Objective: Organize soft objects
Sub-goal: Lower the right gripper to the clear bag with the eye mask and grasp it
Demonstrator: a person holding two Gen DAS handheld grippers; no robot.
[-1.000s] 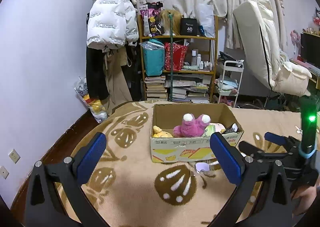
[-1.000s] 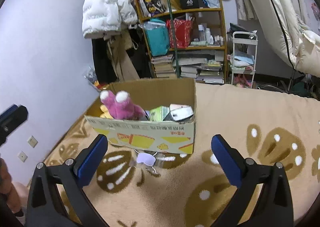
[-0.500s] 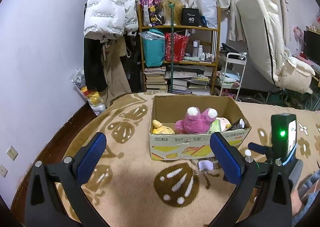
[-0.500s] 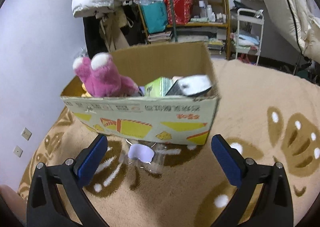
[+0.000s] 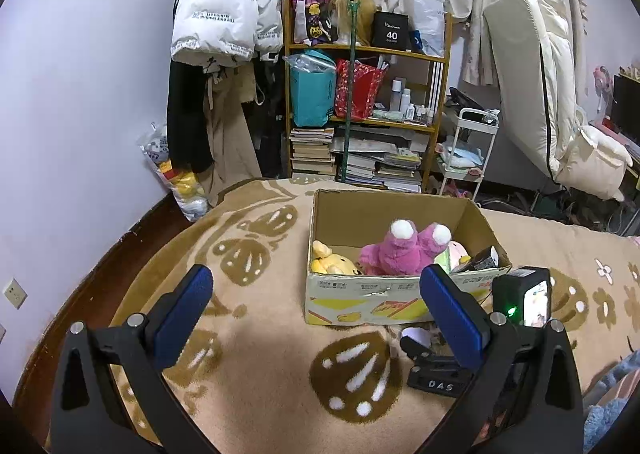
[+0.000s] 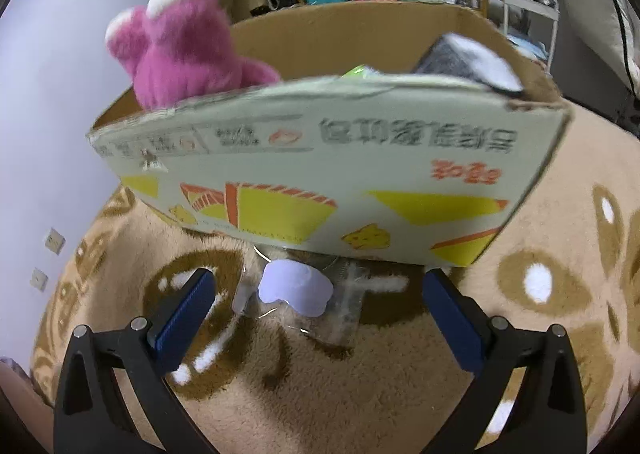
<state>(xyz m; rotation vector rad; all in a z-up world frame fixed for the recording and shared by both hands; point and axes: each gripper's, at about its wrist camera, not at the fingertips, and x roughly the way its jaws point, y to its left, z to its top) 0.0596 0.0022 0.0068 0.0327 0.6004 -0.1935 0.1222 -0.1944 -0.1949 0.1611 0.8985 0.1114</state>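
The right gripper (image 6: 316, 314) hangs low over the patterned blanket (image 6: 400, 394), jaws spread wide and empty, either side of a clear packet (image 6: 298, 300), contents hard to make out, lying at the cardboard box's (image 6: 320, 174) front wall. The left gripper (image 5: 316, 314) is wide open too, empty. A pink plush (image 5: 400, 250) sits inside the box

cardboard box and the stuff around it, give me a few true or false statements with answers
1. The pink plush toy sits inside the cardboard box. True.
2. The right tongs grip the clear packet. False: they are open, and the packet lies on the blanket between them.
3. A yellow plush lies in the box's left corner. True.
4. The left tongs hold the pink plush toy. False: they are open and empty.
5. The box is empty. False: it holds several items.
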